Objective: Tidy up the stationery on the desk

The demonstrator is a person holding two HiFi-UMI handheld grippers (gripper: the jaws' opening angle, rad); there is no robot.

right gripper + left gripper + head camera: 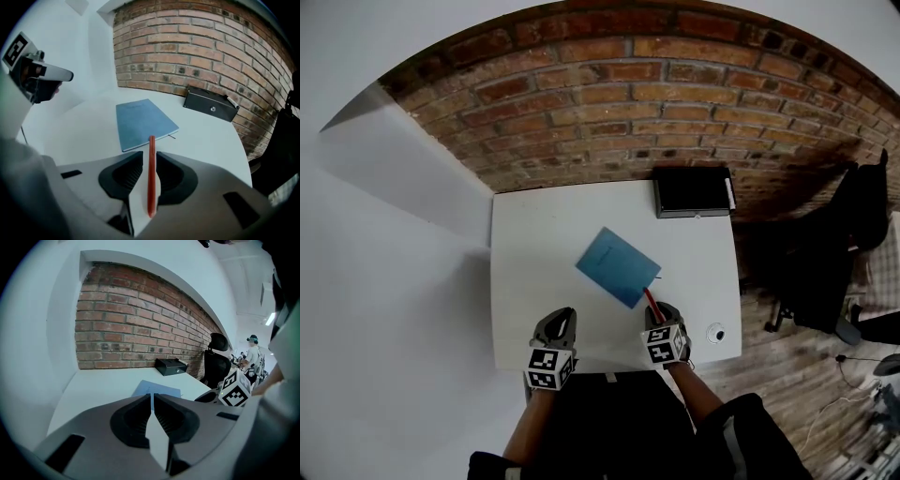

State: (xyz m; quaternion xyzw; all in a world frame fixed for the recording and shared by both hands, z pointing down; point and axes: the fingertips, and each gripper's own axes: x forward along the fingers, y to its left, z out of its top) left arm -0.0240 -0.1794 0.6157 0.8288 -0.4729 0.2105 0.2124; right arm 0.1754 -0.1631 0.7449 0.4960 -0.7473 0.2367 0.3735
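Seen from above, a white desk (525, 281) stood against a brick wall (609, 103). A closed blue notebook (618, 266) lay at a slant near the middle of the desk. A person stood on the side of the notebook away from the wall, with a gripper in each hand.

The right gripper (661, 317) sat low, just on the near side of the notebook, and pointed steeply down at the desk. A red pen (151, 178) ran lengthwise between its jaws. The jaws stood narrowly apart, with a sliver of gap on either side of the pen, so the pads did not seem to press on it. The pen's far end reached the notebook's near edge, though whether the two touched could not be told. The pen seemed to have been laid there on purpose, so the loose stationery would sit together in one spot.

The left gripper (152, 397) was to the near left of the notebook, well apart from it. Its jaws were closed together with nothing between them. It looked idle, perhaps kept ready to steady or lift the notebook.

A black box (693, 190) sat beyond the notebook against the wall, a likely home for the pen. A small round thing (715, 333) lay to the right of the notebook, near the desk's front corner.
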